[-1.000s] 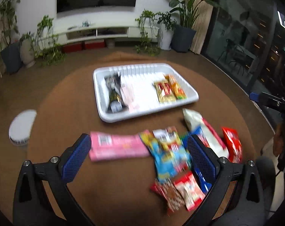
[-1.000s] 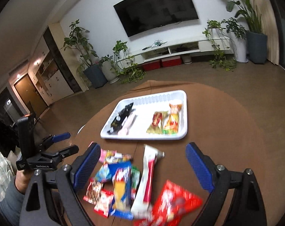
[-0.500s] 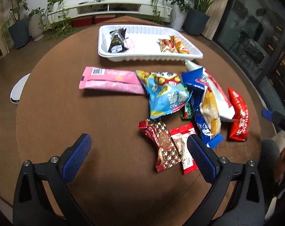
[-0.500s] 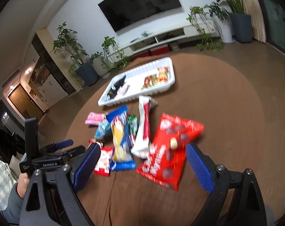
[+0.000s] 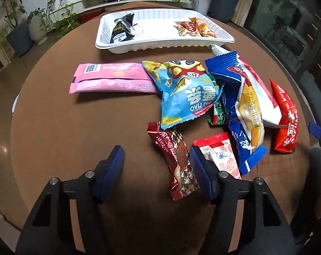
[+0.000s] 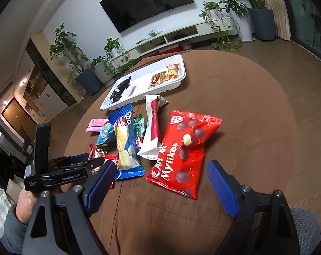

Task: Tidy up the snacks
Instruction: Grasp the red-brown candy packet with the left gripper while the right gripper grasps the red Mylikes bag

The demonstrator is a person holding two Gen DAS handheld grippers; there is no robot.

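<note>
My left gripper [image 5: 156,157] hangs low over the brown table, jaws closing. A dark red chocolate packet [image 5: 177,161] lies between them against the right finger; the left pad stands clear of it. A red-white packet [image 5: 222,157] sits just right of that finger. My right gripper [image 6: 160,178] is wide, narrowing slightly, just short of the red Mylikes bag [image 6: 181,148], nothing between its pads. The pile also holds a light blue bag [image 5: 185,93], a pink bar [image 5: 111,78] and a blue-yellow packet [image 6: 124,146]. The left gripper [image 6: 92,159] shows beside the pile.
A white tray [image 5: 160,46] at the table's far side holds a black packet [image 5: 120,29] and yellow-red packets [image 5: 192,28]. The round table's edge [image 5: 18,106] curves close on the left. A sleeve and hand [image 6: 18,208] hold the left gripper. Potted plants and a TV unit stand beyond.
The left gripper dropped close to the table and its jaws narrowed around the dark red packet. The right gripper lowered toward the red bag, which now fills more of its view.
</note>
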